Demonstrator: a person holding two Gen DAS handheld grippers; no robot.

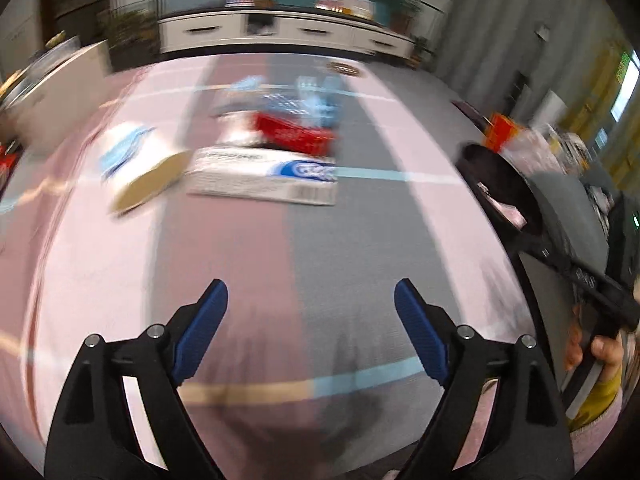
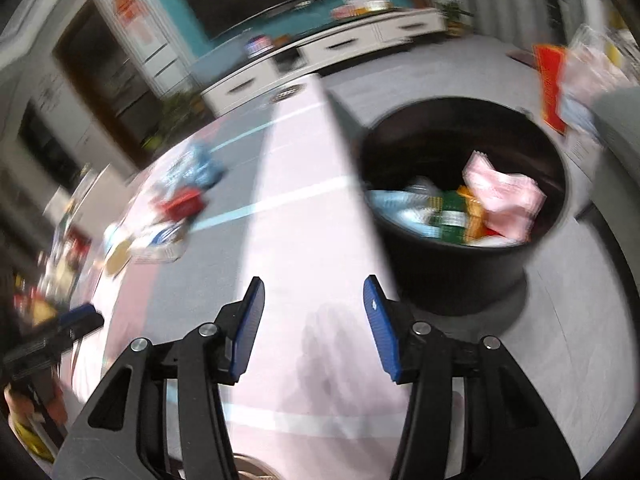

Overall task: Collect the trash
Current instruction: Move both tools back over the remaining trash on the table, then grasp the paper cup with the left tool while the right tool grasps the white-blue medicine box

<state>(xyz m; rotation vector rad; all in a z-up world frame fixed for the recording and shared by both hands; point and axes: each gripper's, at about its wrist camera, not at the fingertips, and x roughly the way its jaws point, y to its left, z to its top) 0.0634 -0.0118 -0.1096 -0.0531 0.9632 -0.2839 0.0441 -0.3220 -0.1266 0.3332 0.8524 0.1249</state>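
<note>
My left gripper (image 1: 311, 334) hangs with its jaws wide apart and empty, aimed at the white box (image 1: 264, 176) lying flat on the striped rug (image 1: 224, 264). I'd take it across its narrow side, since the paper cup (image 1: 136, 168) lies just beside it and red and blue wrappers (image 1: 298, 130) crowd behind. My right gripper (image 2: 314, 330) is also apart and empty, near the black bin (image 2: 460, 264) — already part full.

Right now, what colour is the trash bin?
Black; the trash bin shows best in the right wrist view.
</note>
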